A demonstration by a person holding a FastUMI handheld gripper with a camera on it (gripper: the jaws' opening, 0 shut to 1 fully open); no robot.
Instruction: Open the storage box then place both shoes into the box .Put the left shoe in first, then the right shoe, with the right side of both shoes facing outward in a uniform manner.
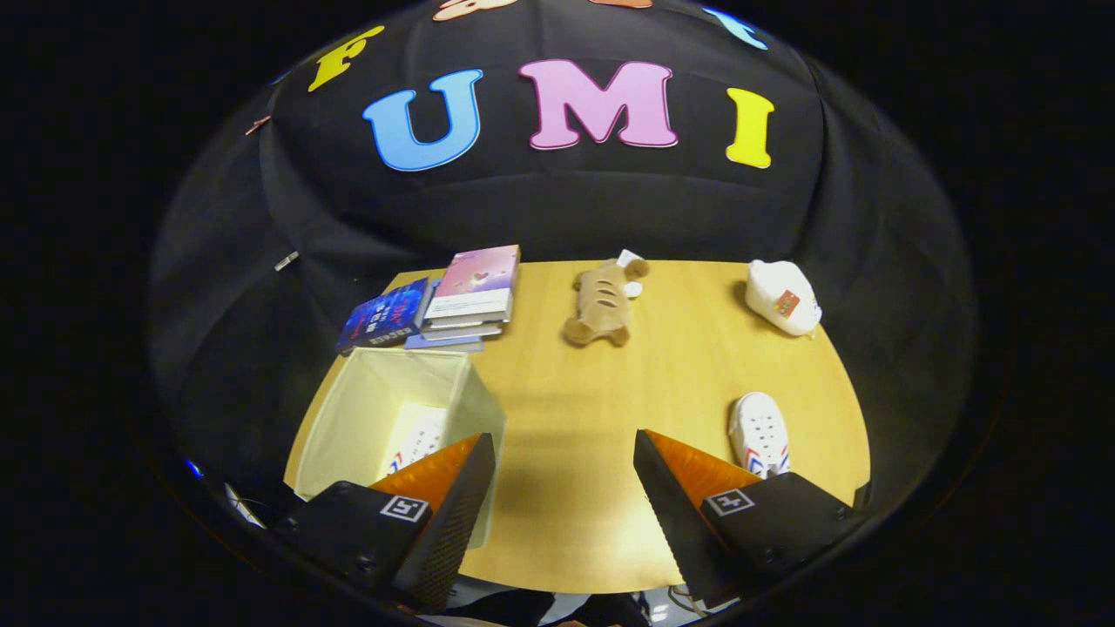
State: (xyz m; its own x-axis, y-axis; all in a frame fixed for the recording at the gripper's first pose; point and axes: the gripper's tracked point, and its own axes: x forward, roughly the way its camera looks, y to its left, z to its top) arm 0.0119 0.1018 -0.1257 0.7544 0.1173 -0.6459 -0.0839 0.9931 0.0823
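An open cream fabric storage box (366, 409) stands on the wooden table (601, 409), beside and partly behind my left finger. One white shoe (420, 438) with red and blue stripes lies inside it. A second white shoe (760, 433) of the same kind rests on the table just beyond my right finger, its heel end partly hidden by that finger. My gripper (564, 453) hangs open above the table's near part, with nothing between its fingers.
A stack of books (470, 296) and a blue book (386, 315) lie at the table's far left, behind the box. A brown plush toy (601, 305) lies at the far middle and a white plush toy (782, 298) at the far right.
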